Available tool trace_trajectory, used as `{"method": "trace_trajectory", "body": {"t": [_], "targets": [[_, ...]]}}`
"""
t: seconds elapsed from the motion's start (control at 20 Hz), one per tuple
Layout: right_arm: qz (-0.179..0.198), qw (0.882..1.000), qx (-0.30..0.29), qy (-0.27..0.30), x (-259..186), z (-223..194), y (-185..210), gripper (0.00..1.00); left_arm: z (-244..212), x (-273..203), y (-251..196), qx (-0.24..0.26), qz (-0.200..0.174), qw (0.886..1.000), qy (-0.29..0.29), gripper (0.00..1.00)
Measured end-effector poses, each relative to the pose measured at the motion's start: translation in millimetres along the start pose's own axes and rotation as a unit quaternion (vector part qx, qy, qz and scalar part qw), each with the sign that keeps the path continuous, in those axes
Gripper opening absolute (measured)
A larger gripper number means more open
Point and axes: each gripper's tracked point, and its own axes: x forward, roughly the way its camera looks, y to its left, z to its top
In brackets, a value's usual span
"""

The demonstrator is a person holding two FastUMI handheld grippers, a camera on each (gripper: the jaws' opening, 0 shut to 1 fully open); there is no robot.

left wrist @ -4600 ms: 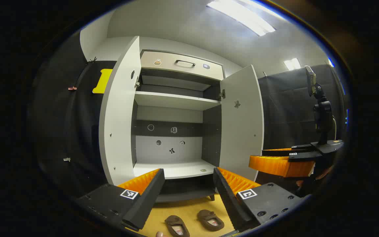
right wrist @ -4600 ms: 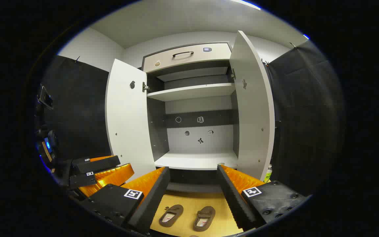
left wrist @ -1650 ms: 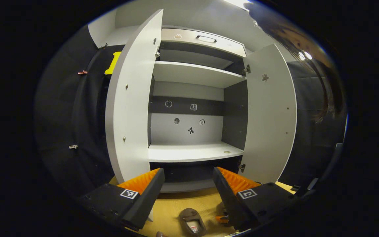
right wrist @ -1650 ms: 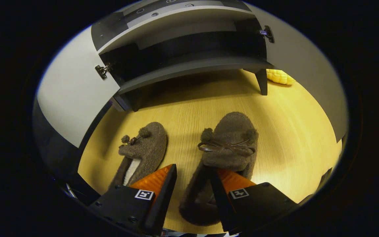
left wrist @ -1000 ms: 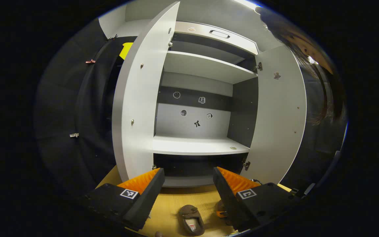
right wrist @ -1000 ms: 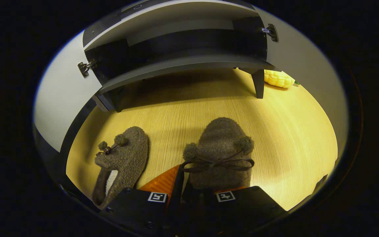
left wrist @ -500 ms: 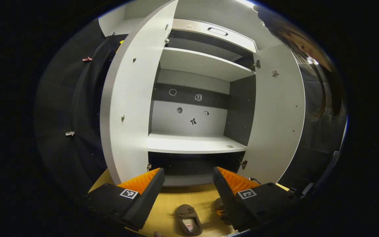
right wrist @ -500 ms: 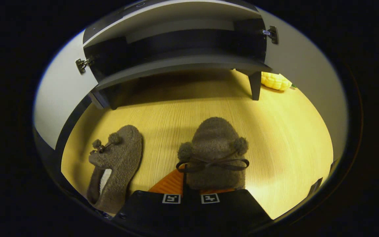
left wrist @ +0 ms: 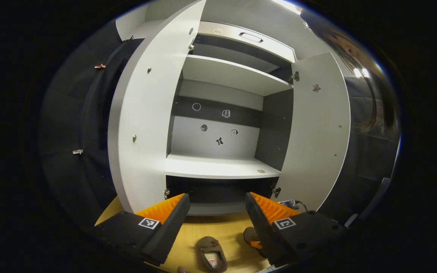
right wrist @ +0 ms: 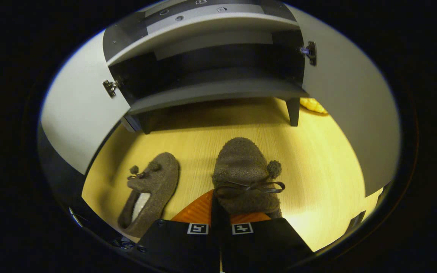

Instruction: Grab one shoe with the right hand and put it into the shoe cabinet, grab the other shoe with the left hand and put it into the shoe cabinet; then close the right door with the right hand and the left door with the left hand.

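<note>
over the yellow wooden floor [right wrist: 324, 182], your right gripper [right wrist: 220, 223] is clamped on the fuzzy brown slipper's [right wrist: 245, 170] heel, toe forward for shelving; your left gripper [left wrist: 216, 214] waits, fingers apart, facing the open white shoe cabinet [left wrist: 222, 167].

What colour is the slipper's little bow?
Dark brown bow on the grey-brown fuzzy slipper; right gripper view shows it best.

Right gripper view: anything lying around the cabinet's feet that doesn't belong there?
Yes. A yellow ridged object lies on the wooden floor behind the grey shoe cabinet's leg, partly hidden by the open right door; what it is I cannot tell.
</note>
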Motion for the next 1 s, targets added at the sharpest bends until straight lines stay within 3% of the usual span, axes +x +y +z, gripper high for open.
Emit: {"method": "trace_trajectory", "body": {"t": [0.25,0.5,0.6,0.85,1.0], "targets": [[0.012,0.996,-0.017,-0.083,-77,89,10,0.08,19,-7,-8,-0.005,0.008,0.999,-0.032,0.94],[0.005,0.981,-0.05,-0.188,-119,208,16,0.08,52,-23,-26,-0.102,-0.018,0.989,-0.106,0.92],[0.0,0.974,-0.055,-0.219,-126,258,15,0.08,59,-27,-24,-0.117,-0.015,0.986,-0.116,0.93],[-0.011,0.959,-0.056,-0.279,-125,362,11,0.07,71,-32,-12,-0.078,0.026,0.989,-0.125,0.93],[-0.01,0.959,-0.055,-0.277,-97,403,14,0.07,75,-31,-11,-0.054,0.044,0.989,-0.128,0.93]]}}
